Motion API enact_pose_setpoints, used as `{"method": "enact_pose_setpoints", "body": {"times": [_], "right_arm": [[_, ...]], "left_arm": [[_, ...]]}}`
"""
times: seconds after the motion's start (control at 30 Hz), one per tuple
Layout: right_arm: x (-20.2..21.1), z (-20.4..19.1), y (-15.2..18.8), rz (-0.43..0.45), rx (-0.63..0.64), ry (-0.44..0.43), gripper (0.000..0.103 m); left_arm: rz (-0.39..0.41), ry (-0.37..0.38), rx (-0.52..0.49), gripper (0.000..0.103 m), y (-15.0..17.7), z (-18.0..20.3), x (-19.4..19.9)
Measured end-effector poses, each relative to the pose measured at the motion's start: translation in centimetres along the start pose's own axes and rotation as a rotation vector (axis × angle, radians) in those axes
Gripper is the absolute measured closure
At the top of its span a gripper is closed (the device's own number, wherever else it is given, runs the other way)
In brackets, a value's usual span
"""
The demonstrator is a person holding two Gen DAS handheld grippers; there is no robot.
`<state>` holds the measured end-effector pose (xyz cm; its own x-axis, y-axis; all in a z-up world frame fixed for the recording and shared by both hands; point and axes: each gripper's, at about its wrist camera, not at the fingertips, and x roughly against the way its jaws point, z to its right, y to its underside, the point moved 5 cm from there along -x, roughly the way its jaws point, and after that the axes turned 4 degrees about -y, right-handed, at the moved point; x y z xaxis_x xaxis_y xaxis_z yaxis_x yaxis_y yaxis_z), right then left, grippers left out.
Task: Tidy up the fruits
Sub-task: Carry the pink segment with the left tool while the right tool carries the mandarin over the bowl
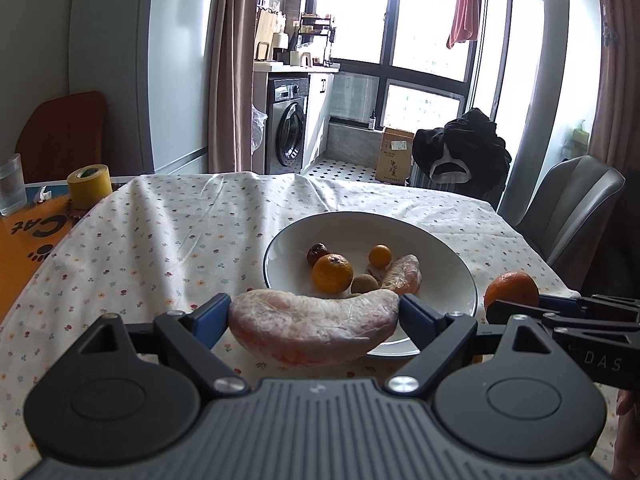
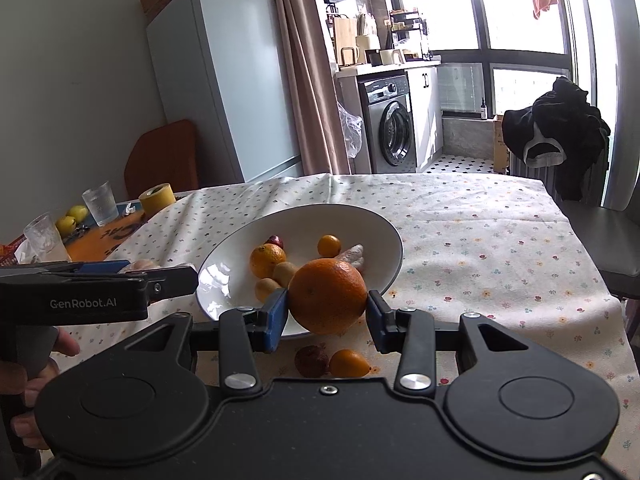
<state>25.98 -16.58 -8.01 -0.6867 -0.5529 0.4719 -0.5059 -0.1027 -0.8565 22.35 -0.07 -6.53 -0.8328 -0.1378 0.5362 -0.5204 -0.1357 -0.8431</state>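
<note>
My left gripper [image 1: 314, 312] is shut on a pale pink pomelo segment [image 1: 312, 330], held just in front of the white plate [image 1: 448, 248]. The plate holds a mandarin [image 1: 332, 273], a kumquat [image 1: 380, 255], a dark red date [image 1: 317, 253], a brown kiwi [image 1: 365, 284] and another pomelo segment [image 1: 404, 275]. My right gripper [image 2: 327, 308] is shut on a large orange [image 2: 328, 296] over the plate's [image 2: 224, 264] near rim. A date [image 2: 311, 360] and a kumquat [image 2: 349, 363] lie on the cloth beneath it.
The flowered tablecloth [image 1: 168, 240] covers the table. A yellow tape roll [image 1: 89, 185] and a glass [image 1: 12, 190] stand at far left; two glasses [image 2: 100, 203] and yellow fruits [image 2: 72, 218] sit there too. A grey chair [image 1: 576, 204] stands at the right. A hand [image 2: 36, 368] grips the left tool.
</note>
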Motion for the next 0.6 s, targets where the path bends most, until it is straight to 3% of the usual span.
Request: {"method": "enact_pose_setpoints", "body": {"times": [0.6], "right_arm": [[-3.1, 1.8, -0.3, -0.034, -0.025, 0.007, 0.063]], "left_arm": [[-0.054, 0.036, -0.015, 0.014, -0.2, 1.9, -4.5]]}}
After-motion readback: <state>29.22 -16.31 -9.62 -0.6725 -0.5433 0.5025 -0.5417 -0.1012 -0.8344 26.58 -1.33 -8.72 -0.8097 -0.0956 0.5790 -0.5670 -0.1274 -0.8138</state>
